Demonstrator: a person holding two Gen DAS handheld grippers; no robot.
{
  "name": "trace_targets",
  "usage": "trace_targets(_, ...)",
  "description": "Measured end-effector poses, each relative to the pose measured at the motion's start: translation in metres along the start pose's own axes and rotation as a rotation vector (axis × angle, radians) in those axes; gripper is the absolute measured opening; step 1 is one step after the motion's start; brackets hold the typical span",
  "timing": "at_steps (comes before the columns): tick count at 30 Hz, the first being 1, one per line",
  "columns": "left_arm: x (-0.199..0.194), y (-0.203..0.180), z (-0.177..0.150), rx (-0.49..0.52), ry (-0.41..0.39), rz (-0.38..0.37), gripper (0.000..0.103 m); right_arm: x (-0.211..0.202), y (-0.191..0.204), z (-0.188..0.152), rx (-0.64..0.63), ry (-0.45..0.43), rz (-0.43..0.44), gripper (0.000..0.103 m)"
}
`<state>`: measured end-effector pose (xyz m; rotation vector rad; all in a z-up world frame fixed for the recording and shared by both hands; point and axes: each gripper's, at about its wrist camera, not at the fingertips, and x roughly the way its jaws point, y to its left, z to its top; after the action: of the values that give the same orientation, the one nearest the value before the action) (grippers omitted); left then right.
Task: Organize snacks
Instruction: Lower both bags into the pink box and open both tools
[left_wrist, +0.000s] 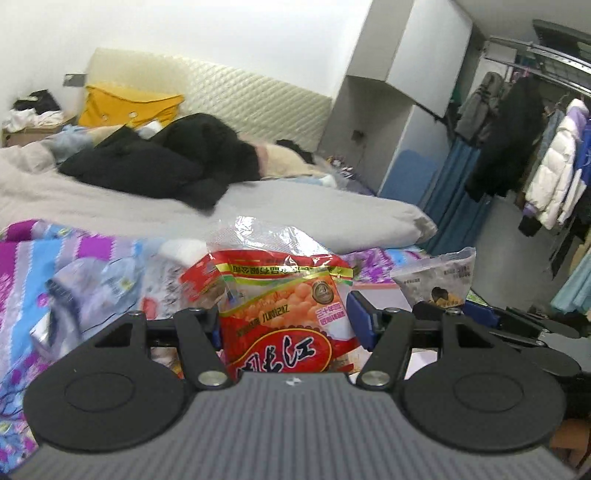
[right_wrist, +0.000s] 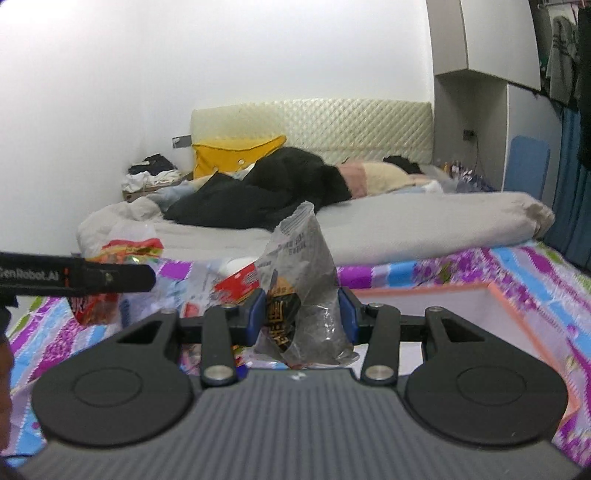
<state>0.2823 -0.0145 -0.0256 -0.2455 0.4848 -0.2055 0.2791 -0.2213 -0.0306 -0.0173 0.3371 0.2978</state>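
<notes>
Left tongs: gripping a red bag between the blue pads, jaws standing fairly wide around it; the bag is rising upright past the fingers, its clear crinkled top above them.
Right tongs: clamping a grey bag between the blue pads, jaws about half closed; the bag is standing upright, its top corner pointing up.
Beside the left tongs: the grey bag and the right tongs are showing just to the right.
Beside the right tongs: the left tongs are reaching in from the left with the red bag.
Under both: a patterned sheet is lying on the bed.
Right of the right tongs: a white box with an orange rim is sitting on the sheet.
Beyond: a grey duvet, black clothes, a yellow pillow.
</notes>
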Motion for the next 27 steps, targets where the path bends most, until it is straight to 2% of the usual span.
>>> trace_targets(7, 0.045, -0.041, 0.002, 0.002, 0.052, -0.066, 0.068, 0.008, -0.052, -0.006, 0.042, 0.032, -0.081, 0.046)
trace_targets(14, 0.102, -0.081, -0.029, 0.05, 0.174, -0.112, 0.068, 0.02, -0.095, -0.033, 0.07, 0.113, -0.131, 0.046)
trace_targets(23, 0.163, -0.092, -0.062, 0.051, 0.292, -0.101, 0.068, 0.044, -0.125, -0.075, 0.11, 0.232, -0.141, 0.046)
trace_targets(26, 0.176, -0.095, -0.069, 0.092, 0.31, -0.073, 0.071, 0.051, -0.136, -0.089, 0.151, 0.263, -0.14, 0.048)
trace_targets(27, 0.179, -0.094, -0.07, 0.089, 0.318, -0.068, 0.075, 0.055, -0.139, -0.09, 0.162, 0.277, -0.141, 0.049)
